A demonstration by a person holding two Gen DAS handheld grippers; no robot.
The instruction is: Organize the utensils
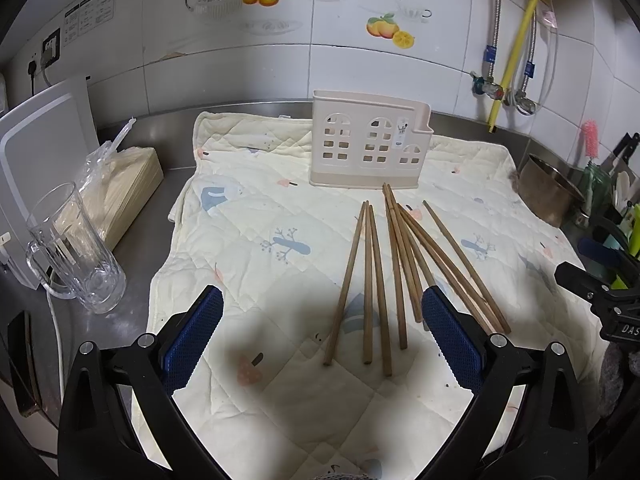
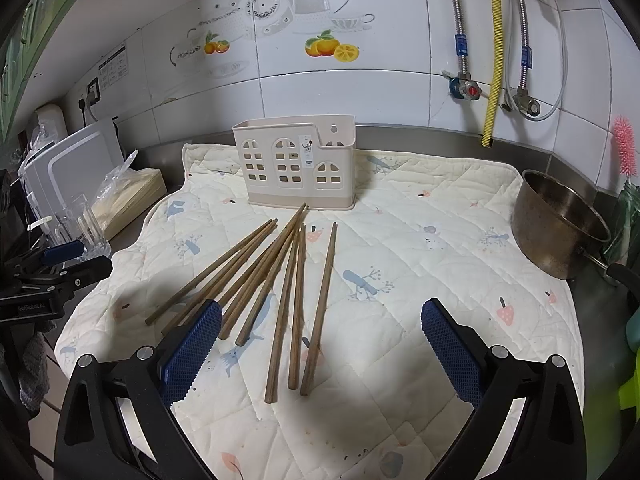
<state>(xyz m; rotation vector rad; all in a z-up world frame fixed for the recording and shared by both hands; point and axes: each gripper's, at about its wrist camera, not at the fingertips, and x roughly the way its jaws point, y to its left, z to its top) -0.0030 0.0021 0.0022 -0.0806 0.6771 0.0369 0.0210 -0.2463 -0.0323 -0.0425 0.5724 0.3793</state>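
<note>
Left gripper: jaws spread wide, holding nothing, above the quilted mat. Right gripper: likewise wide open, nothing held. Wooden chopsticks lie loose on the mat in a fan, between and ahead of both grippers. Beige holder stands upright just beyond their far tips. Metal pot at mat's right edge; glass mug left.

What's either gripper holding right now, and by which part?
Nothing. Left gripper and right gripper are both open and empty; the chopsticks lie loose on the quilted mat.
</note>
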